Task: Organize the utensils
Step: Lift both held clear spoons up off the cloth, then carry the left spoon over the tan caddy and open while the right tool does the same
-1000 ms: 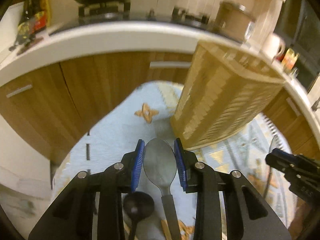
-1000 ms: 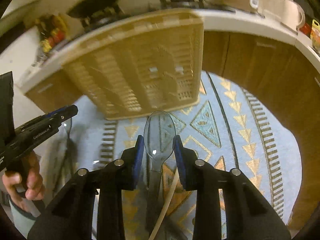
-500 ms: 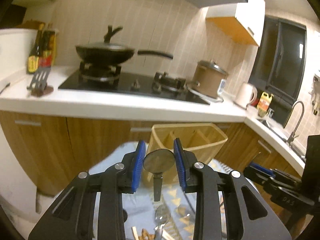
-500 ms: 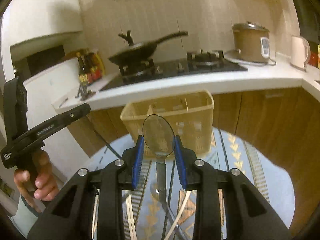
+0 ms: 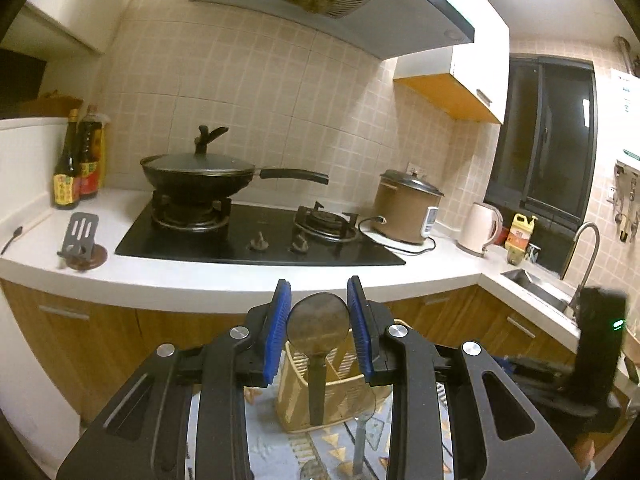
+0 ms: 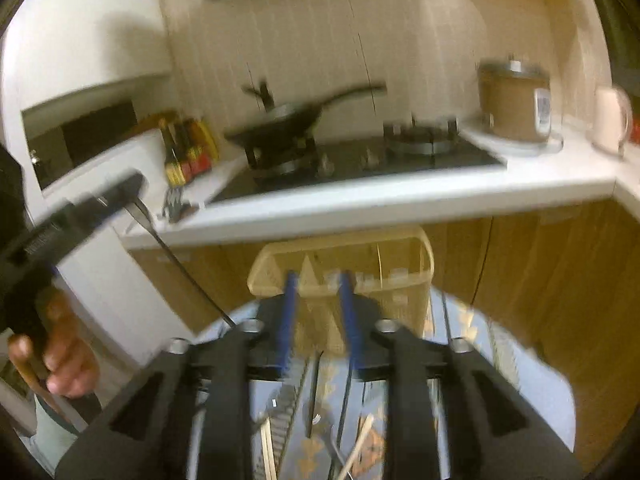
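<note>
Above the patterned rug, the left tool [image 5: 318, 322] still pinches the spoon [image 5: 318, 320] by its bowl, now raised over the beige utensil basket [image 5: 332, 392]. The right tool [image 6: 318, 308] has just been opening and now stands spread and empty; the clear spoon it gripped before is gone from between its pads.

Basket [image 5: 320, 396] on the rug [image 5: 276, 448], before the cabinets [image 5: 120, 340].

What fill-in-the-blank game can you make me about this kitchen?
1. The left gripper holds a ____ between its blue pads.
2. The black wok on the stove is covered by a ____.
3. Between the rice cooker and the yellow bottle stands a white ____.

Missing words: spoon; lid; kettle.
</note>
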### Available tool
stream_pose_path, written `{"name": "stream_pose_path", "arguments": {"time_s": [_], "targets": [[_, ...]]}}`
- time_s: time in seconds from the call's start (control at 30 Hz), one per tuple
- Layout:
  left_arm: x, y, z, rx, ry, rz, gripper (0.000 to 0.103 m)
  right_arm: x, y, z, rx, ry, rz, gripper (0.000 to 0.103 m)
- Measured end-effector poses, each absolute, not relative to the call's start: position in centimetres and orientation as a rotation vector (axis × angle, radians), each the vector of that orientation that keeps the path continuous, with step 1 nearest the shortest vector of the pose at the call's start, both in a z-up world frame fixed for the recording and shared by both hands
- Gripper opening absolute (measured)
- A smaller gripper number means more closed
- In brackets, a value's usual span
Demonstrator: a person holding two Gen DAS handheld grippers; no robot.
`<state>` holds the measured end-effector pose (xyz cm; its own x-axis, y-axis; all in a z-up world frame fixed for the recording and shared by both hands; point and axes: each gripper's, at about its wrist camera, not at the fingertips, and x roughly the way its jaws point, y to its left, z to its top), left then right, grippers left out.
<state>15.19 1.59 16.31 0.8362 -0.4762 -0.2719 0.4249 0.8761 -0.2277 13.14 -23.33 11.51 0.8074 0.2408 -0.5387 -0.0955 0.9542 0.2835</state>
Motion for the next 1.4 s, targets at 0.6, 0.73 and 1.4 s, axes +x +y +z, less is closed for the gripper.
{"name": "stream_pose_path", "arguments": {"time_s": [0.6,0.73,1.4], "targets": [[16.3,3.3,13.0,-0.152,0.409,-0.479,0.028,20.0,-21.4,-4.2,0.348,1.231,0.064,0.060],[16.9,3.4,12.1,-0.156,0.430,-0.488,0.028,19.9,-21.6,-4.8,0.388,1.249,0.038,0.060],[17.3,3.2,10.8,-0.144,0.452,-0.509,0.028,17.2,-16.7,-3.9,0.152,1.088,-0.047,0.029]]}}
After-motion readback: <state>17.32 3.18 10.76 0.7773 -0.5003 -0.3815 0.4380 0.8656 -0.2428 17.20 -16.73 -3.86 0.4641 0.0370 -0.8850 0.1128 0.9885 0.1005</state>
